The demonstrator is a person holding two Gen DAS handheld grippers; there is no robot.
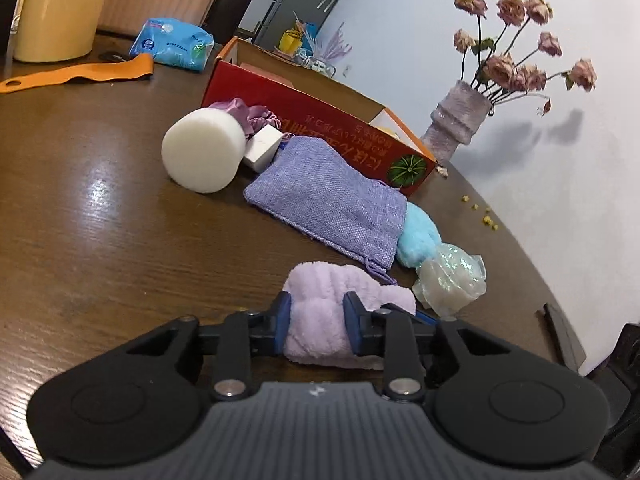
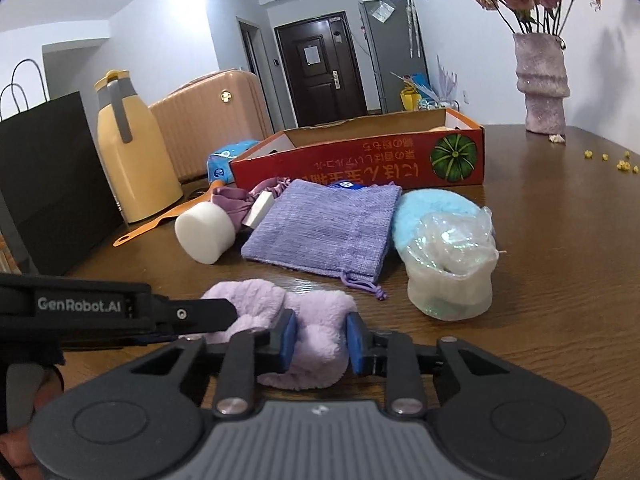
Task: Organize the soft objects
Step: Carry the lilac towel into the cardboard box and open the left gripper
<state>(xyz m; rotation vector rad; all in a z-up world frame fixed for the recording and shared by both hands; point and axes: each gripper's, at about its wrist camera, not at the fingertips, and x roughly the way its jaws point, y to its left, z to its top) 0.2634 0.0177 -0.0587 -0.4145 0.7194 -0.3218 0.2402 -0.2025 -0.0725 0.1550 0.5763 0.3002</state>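
A fluffy lilac cloth (image 1: pixel 336 312) (image 2: pixel 308 320) lies on the brown table. My left gripper (image 1: pixel 318 320) is shut on one end of it and my right gripper (image 2: pixel 322 340) is shut on the other; the left gripper's body (image 2: pixel 120 312) reaches in from the left. Beyond lie a purple woven pouch (image 1: pixel 332 200) (image 2: pixel 324 228), a white foam cylinder (image 1: pixel 202 150) (image 2: pixel 204 232), a blue fluffy puff (image 1: pixel 418 236) (image 2: pixel 432 208), a clear iridescent bag (image 1: pixel 452 276) (image 2: pixel 452 268), a mauve satin scrunchie (image 1: pixel 256 114) (image 2: pixel 232 200) and a small white sponge (image 1: pixel 262 146) (image 2: pixel 260 206).
An open red cardboard box (image 1: pixel 320 116) (image 2: pixel 360 160) stands behind the pile. A vase of dried roses (image 1: pixel 456 120) (image 2: pixel 542 80) is at the right. A yellow jug (image 2: pixel 132 152), a black paper bag (image 2: pixel 48 176), an orange strap (image 1: pixel 80 74) and a blue tissue pack (image 1: pixel 172 42) are at the left.
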